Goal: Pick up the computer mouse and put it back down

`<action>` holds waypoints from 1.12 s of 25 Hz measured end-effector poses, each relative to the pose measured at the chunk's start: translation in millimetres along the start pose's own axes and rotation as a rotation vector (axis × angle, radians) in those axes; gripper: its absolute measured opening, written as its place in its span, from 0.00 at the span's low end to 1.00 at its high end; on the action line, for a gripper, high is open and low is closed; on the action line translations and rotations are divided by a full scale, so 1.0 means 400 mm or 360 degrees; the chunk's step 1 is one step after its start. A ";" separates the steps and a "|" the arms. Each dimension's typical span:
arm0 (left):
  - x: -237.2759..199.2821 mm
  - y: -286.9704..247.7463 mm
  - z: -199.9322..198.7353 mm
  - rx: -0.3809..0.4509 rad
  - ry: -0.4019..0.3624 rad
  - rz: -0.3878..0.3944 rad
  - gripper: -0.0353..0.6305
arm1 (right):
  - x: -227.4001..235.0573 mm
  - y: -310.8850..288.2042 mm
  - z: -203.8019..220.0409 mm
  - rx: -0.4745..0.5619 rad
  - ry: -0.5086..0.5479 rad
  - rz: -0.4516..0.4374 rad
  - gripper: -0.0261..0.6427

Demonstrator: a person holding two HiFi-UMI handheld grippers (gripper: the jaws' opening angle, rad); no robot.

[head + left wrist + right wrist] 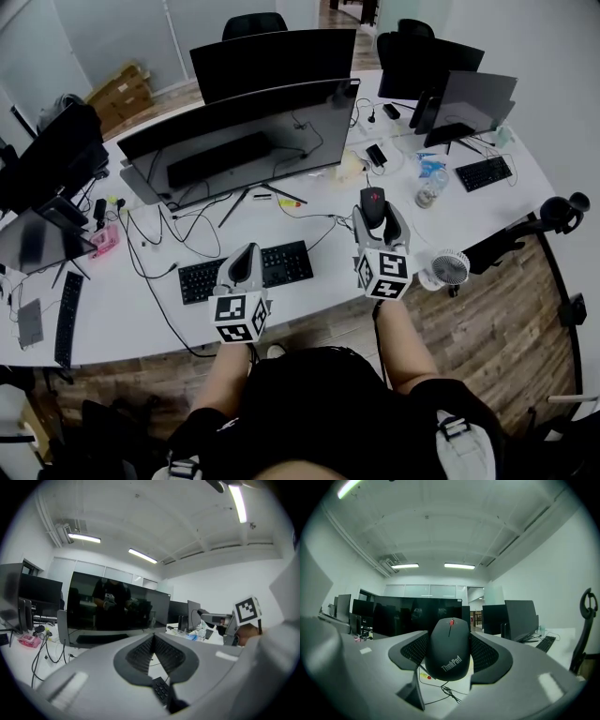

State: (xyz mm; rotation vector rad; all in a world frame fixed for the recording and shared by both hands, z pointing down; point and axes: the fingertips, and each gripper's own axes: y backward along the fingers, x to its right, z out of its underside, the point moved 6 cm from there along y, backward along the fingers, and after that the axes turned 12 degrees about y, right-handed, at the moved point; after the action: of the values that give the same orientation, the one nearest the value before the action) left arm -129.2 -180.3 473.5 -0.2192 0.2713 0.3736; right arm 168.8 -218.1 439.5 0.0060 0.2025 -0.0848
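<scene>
**Grip state.** The right gripper (381,218) has its jaws closed against the two long sides of the computer mouse (449,648). The ribbed pads (414,651) bear on the flanks at about mid-body. The scroll wheel points away from the camera and the printed rear end points towards it. The left gripper (153,654) holds nothing. Its pads meet at the tips and leave only a thin wedge lower down, through which the keyboard (161,689) shows.

**Location.** The mouse is right of the keyboard, on the near side of the large monitor (244,141). It appears to be raised clear of the white desk (141,319), since loose cable and bare desk surface show beneath it in the right gripper view.

**Handling properties (assessment).**
- Mass: probably light, so moderate clamping force should be enough.
- Stiffness: a rigid plastic shell that should not deform under the pads.
- Surface: smooth and matte, with flanks that curve inward towards the underside. The body could slide out if it is gripped low or near either end.
- Recommended hold: both flanks at the widest part, clear of the buttons and wheel.
- Set-down: keep the underside level, and open the jaws only once the base is in contact with the desk.
</scene>
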 end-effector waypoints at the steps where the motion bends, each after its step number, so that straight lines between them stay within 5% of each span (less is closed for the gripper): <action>1: 0.001 0.002 0.000 0.0000 -0.0008 -0.0004 0.13 | 0.000 -0.009 0.021 -0.0036 -0.0013 -0.0008 0.44; 17: -0.027 0.063 0.016 -0.0010 -0.0005 -0.0168 0.13 | -0.116 -0.053 0.544 -0.0893 -0.0060 -0.0227 0.44; 28: -0.064 0.131 0.030 -0.0008 0.0029 -0.0289 0.13 | -0.205 -0.005 0.745 -0.1182 -0.0039 -0.0385 0.44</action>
State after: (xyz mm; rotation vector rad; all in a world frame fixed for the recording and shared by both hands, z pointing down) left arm -169.5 -138.1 484.1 -0.2503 0.2659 0.1929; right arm 148.3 -217.5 748.1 -0.7600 0.1999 -0.2465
